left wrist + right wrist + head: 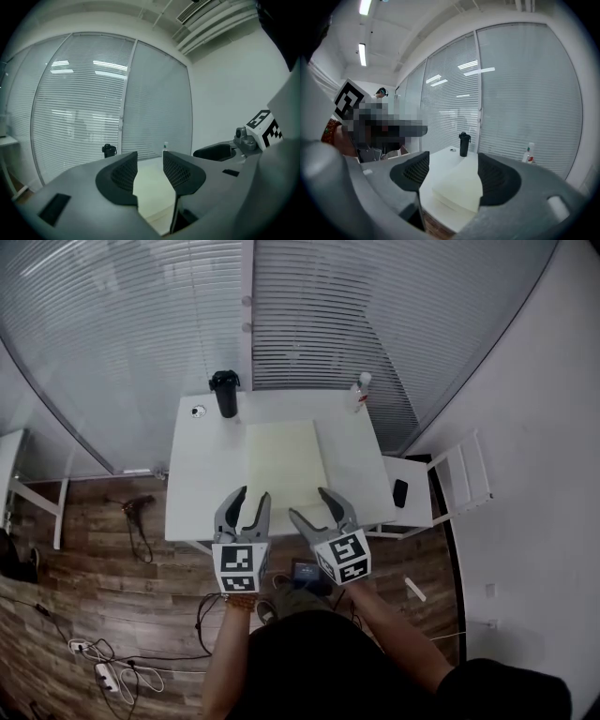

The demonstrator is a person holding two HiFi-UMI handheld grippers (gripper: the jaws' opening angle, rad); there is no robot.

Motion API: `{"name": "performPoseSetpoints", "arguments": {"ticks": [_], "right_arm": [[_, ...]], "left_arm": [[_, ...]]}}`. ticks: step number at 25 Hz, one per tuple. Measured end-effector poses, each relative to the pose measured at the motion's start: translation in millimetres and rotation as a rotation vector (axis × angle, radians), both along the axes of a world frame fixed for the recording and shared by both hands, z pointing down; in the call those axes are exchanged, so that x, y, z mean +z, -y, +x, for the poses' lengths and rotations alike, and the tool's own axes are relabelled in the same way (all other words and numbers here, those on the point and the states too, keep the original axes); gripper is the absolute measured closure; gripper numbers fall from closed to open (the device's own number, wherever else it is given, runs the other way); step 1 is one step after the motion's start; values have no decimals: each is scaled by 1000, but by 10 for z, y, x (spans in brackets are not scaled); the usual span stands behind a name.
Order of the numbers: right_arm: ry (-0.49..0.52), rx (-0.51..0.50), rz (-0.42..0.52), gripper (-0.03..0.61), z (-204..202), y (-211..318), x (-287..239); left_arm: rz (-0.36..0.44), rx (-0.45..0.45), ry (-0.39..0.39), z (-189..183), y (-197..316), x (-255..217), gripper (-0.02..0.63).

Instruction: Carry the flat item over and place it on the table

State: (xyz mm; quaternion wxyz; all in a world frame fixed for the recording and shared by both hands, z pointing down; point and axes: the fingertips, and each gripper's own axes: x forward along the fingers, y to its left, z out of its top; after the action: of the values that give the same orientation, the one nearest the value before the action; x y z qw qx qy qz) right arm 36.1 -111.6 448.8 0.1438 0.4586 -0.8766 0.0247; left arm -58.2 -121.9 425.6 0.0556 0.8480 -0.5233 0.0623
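Note:
A pale yellow flat slab (283,465) lies on the white table (202,493), running from its middle to the near edge. My left gripper (253,495) and right gripper (311,502) hover side by side above the table's near edge, apart from the slab. Both are open with nothing between the jaws. The left gripper view looks between the left gripper (150,161) pads at the slab (150,180) beyond them. Seen past the right gripper (452,164), the slab (459,185) shows its thick near corner.
A black bottle (225,393) and a small round object (198,412) stand at the table's far left, a small clear bottle (361,390) at the far right. A white chair (441,488) carrying a black phone (400,492) stands right of the table. Cables (112,662) lie on the floor.

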Motion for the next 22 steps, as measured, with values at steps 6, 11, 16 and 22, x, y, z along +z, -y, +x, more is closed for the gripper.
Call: {"name": "performPoseSetpoints", "arguments": {"ticks": [6, 11, 16, 22], "right_arm": [[21, -1, 109, 288, -130, -97, -446], [33, -15, 192, 312, -268, -226, -782], [60, -50, 270, 336, -400, -387, -1133], [75, -62, 369, 396, -550, -641, -1565]], "left_arm": [[121, -3, 59, -28, -105, -398, 443], [186, -6, 46, -90, -240, -667, 445], [252, 1, 66, -106, -410, -939, 472], [278, -49, 1, -200, -638, -1212, 538]]}}
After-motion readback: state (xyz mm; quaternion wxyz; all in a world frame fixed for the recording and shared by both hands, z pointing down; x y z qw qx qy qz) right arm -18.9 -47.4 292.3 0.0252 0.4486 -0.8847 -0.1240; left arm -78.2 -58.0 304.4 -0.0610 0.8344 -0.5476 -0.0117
